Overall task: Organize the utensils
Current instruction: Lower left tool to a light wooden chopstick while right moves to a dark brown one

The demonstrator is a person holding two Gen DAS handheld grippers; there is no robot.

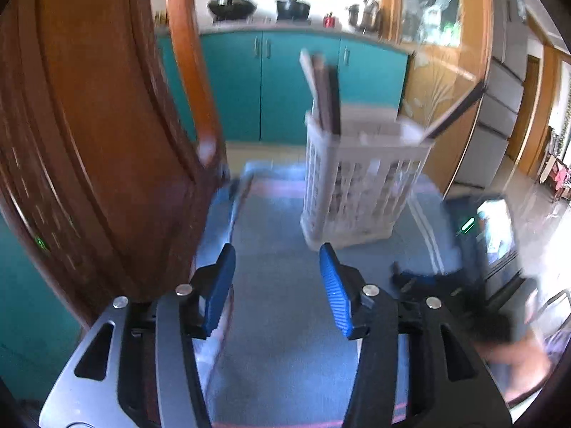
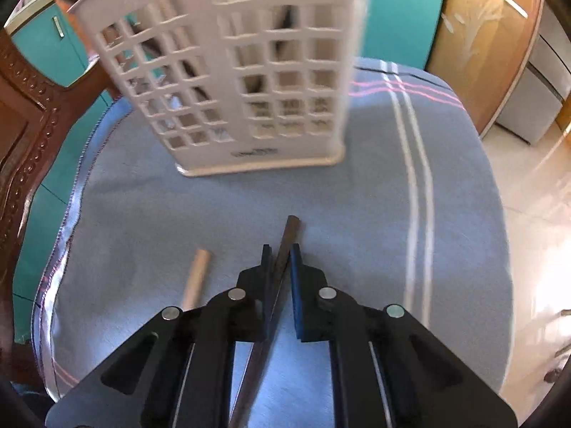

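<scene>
A white lattice utensil holder (image 1: 360,182) stands on a blue cloth (image 1: 285,249), with dark and pale sticks (image 1: 326,92) standing up out of it. It also shows in the right wrist view (image 2: 242,71). My left gripper (image 1: 276,285) is open and empty, a little short of the holder. My right gripper (image 2: 280,253) is shut on a dark chopstick (image 2: 289,235), whose tip points toward the holder. A pale wooden chopstick (image 2: 195,278) lies on the cloth (image 2: 357,214) just left of the right gripper.
A carved brown wooden chair back (image 1: 89,125) rises at the left edge of the cloth and also shows in the right wrist view (image 2: 25,135). Teal cabinets (image 1: 285,85) and a kitchen counter are behind. Tiled floor (image 2: 528,214) lies to the right. A dark device (image 1: 481,235) sits at the cloth's right.
</scene>
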